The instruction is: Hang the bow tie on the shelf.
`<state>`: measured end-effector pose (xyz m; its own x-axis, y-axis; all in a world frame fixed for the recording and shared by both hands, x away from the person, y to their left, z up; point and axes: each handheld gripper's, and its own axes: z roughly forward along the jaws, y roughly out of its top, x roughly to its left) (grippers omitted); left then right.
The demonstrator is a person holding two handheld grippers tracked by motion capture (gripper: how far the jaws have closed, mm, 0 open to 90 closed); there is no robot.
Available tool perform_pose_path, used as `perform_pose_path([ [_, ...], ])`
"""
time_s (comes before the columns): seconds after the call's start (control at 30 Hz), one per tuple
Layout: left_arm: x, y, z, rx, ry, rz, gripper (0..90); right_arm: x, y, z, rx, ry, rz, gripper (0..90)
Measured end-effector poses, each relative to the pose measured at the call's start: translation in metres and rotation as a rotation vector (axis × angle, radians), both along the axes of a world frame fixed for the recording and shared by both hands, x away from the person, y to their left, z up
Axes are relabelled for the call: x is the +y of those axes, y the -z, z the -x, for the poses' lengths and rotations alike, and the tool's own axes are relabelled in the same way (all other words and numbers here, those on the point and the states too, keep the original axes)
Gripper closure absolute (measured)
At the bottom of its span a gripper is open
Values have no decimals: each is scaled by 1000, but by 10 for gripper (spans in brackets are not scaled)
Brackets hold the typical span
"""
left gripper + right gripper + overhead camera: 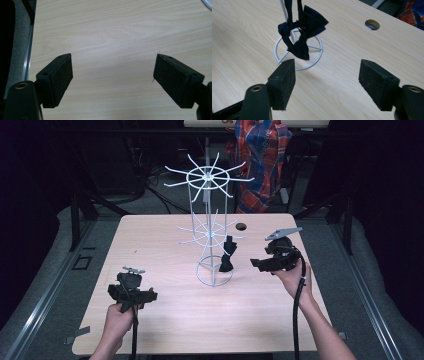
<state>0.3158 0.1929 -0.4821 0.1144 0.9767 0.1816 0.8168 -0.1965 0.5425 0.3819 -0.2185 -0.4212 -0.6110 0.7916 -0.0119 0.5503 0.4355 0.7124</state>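
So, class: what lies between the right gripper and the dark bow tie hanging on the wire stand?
Bare tabletop, seen in the right gripper view between the right gripper and bow tie.

Pale wood table (165,320), grey carpet floor (55,285), dark room, plaid cloth (260,150) behind

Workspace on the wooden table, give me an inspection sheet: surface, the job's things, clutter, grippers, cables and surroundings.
Surface: light wooden table with a round hole near its far edge.
Job's things: white wire rack with two tiers of hooks stands upright mid-table on a ring base; a dark bow tie hangs from its lower tier, just above the base.
Clutter: nothing seen.
Grippers: left gripper open over bare wood near the table's front left; right gripper open, aimed at the bow tie, apart from it.
Cables: a black cable trails from the right gripper along the forearm.
Surroundings: plaid cloth behind the table, grey floor, dark room.
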Motion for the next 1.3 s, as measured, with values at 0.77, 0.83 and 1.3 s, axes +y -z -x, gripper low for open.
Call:
perform_pose_path([
  [0.77, 0, 1, 0, 0, -7, -7, 162, -39, 23, 43, 95, 14, 36, 112],
  [0.83, 0, 1, 0, 1, -6, -8, 162, -41, 28, 47, 111, 12, 45, 111],
  [1.3, -1, 1, 0, 3, 7, -11, 162, -46, 60, 63, 183, -8, 114, 97],
])
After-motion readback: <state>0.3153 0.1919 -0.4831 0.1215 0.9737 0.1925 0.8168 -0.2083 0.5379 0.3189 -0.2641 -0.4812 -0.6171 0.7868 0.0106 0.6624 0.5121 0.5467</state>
